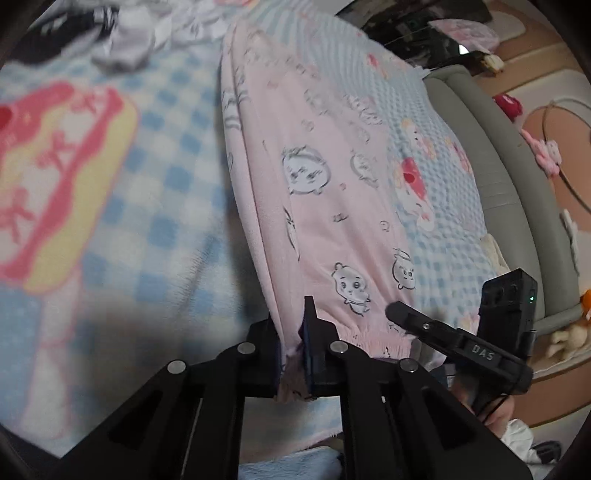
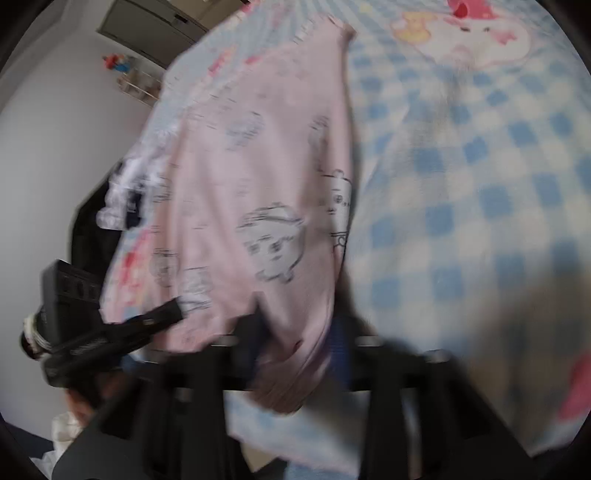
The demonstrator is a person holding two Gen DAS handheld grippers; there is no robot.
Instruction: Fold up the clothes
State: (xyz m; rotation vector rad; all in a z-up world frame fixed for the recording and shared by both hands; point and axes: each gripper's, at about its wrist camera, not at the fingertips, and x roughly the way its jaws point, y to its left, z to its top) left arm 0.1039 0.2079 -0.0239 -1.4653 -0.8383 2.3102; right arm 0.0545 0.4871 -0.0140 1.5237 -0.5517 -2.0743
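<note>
While both tongs hold it, status per item:

Garment: pink pyjama piece with cartoon-face print, gathered hem at the near edge. It hangs stretched from the near hem out over the bed; whether the far end rests on the blanket is unclear.
Handling: looks like soft, light fleece; limp, no stiffness, will sag and bunch between grips. Likely not slippery given the fuzzy nap. Not fragile.
Hold points: the gathered hem is the thickest and most secure edge; judgement: keep the two grips apart along that hem so the cloth stays spread.
Left tongs: pressed together on a fold of the hem, cloth bunched between the pads.
Right tongs: view is motion-blurred; pink cloth passes down between the fingers, so they appear to pinch the same hem. In the left view they sit just beside the hem, to the right.
Surface: bed with blue-and-white checked blanket, cartoon prints on it.
Other laundry: dark and white pile at the far end of the bed, well apart from the pink piece.
Risk: uneven tension could twist the cloth before it is laid flat.
Progress: judged early; the cloth is spread, not yet laid and folded.
</note>
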